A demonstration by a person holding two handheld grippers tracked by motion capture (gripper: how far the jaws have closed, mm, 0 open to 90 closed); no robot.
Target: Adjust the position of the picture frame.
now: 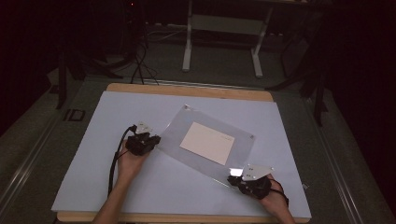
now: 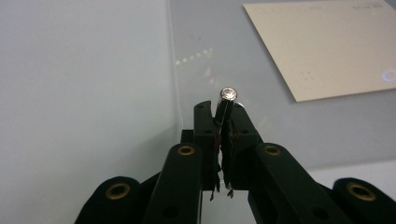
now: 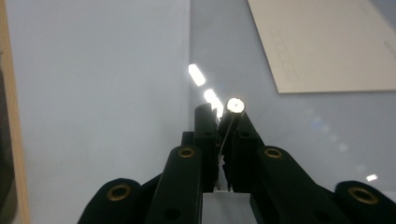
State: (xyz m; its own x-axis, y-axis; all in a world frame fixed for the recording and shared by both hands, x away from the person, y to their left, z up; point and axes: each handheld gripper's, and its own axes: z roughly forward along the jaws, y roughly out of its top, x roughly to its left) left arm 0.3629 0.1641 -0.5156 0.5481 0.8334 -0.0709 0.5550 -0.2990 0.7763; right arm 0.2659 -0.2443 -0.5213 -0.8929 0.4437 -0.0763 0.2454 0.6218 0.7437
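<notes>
A clear acrylic sheet (image 1: 177, 126) lies tilted on the white mat, with a cream card (image 1: 208, 142) under it. My left gripper (image 1: 156, 140) is at the sheet's left corner. In the left gripper view this gripper (image 2: 223, 108) is shut on a small metal stud (image 2: 228, 99) standing upright at the sheet's edge (image 2: 224, 46), with the card (image 2: 327, 42) beyond. My right gripper (image 1: 232, 178) is at the sheet's near corner. Its jaws (image 3: 223, 112) are closed on a shiny-topped stud (image 3: 235, 106) at the sheet's (image 3: 233, 46) edge.
Small metal studs sit at the sheet's far corner (image 1: 187, 107) and right corner (image 1: 252, 136). The white mat (image 1: 140, 186) covers most of the wooden table (image 1: 187, 89), whose edge (image 3: 9, 116) runs along the left of the right gripper view. Dark floor and a desk frame (image 1: 224, 28) lie beyond.
</notes>
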